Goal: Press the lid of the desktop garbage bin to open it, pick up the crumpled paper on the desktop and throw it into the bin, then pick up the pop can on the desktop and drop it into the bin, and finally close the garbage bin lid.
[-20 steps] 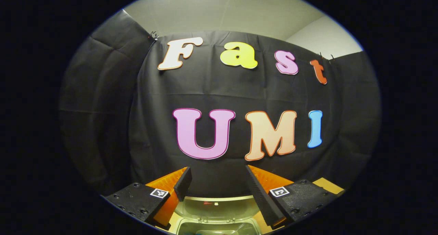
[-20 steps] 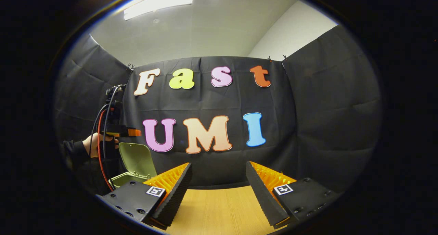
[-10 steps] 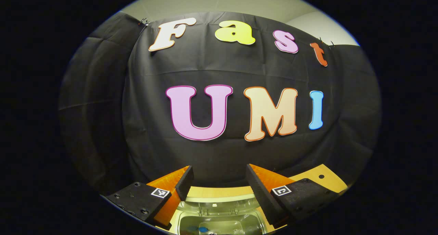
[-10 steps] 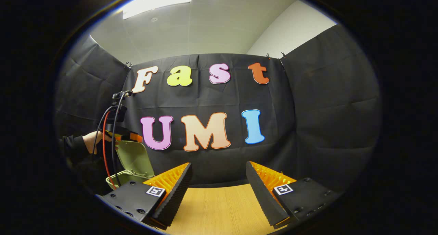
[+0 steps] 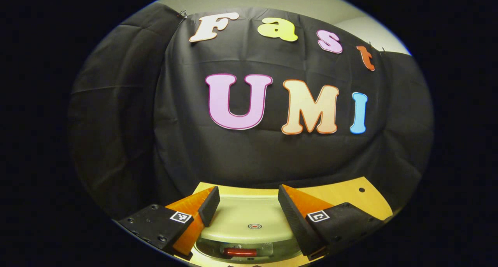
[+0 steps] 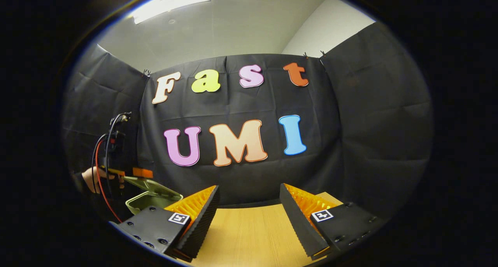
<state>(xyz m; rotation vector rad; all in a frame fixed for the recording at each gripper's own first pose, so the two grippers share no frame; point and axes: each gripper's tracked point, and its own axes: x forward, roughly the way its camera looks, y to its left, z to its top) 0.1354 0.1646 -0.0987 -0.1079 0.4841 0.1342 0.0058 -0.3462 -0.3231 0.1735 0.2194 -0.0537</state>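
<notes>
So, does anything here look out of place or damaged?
Nothing stands out. The green lid of the bin is tilted, part way down over a red item inside, under the open left gripper. The open right gripper holds nothing above the table.

No word, brand or number can be read on any thing here. The garbage bin lid (image 5: 237, 214) bears one small red ring mark (image 5: 254, 226), close to its near edge. Left and right of the lid, the left gripper (image 5: 246, 197) carries two square black-and-white coded tags (image 5: 181, 216). The right gripper (image 6: 248, 193) carries a like pair of square tags (image 6: 321, 215), which hold patterns and no letters.
</notes>
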